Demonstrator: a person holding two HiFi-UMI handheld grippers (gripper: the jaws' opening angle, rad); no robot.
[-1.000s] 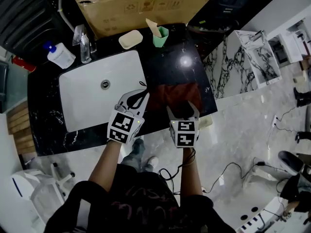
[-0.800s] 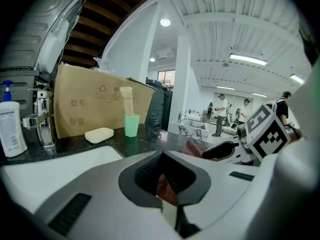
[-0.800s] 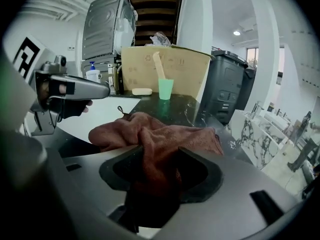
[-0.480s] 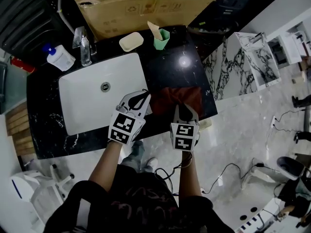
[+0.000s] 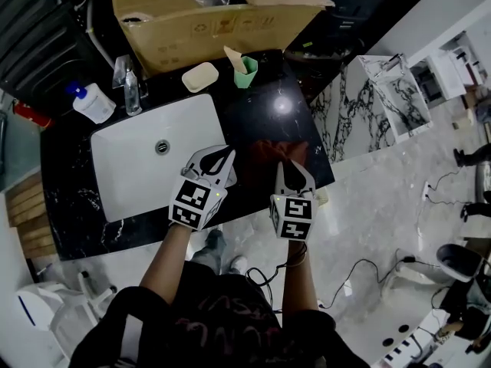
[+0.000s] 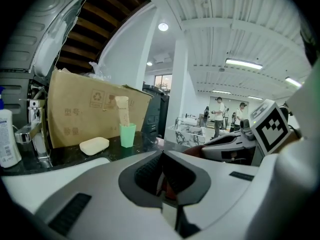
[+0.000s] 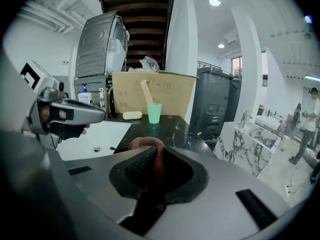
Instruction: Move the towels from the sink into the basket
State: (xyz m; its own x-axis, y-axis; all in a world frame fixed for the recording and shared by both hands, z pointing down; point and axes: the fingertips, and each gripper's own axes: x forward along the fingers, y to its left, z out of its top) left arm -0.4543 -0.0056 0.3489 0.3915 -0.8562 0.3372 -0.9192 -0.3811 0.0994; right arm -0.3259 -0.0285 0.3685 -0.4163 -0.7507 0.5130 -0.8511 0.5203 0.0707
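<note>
A dark red towel point(image 5: 268, 150) lies on the black counter point(image 5: 268, 110) just right of the white sink point(image 5: 130, 159). My left gripper point(image 5: 225, 153) is at the towel's left edge, shut on a fold of it; red cloth shows between its pads point(image 6: 166, 190). My right gripper point(image 5: 290, 164) holds the towel's near right edge. Its jaws have just closed, and the towel point(image 7: 148, 145) bulges up between its pads. The sink basin itself looks bare. I see no basket.
A cardboard box point(image 5: 207, 21) stands at the back of the counter. In front of it are a green cup point(image 5: 245, 71), a soap dish point(image 5: 199, 77), a faucet point(image 5: 126, 75) and a soap bottle point(image 5: 92, 102). A marble unit point(image 5: 368, 106) is to the right.
The right gripper's jaws went from wide open to shut on the towel's near edge, then lifted a little. The left gripper stayed where it was.
</note>
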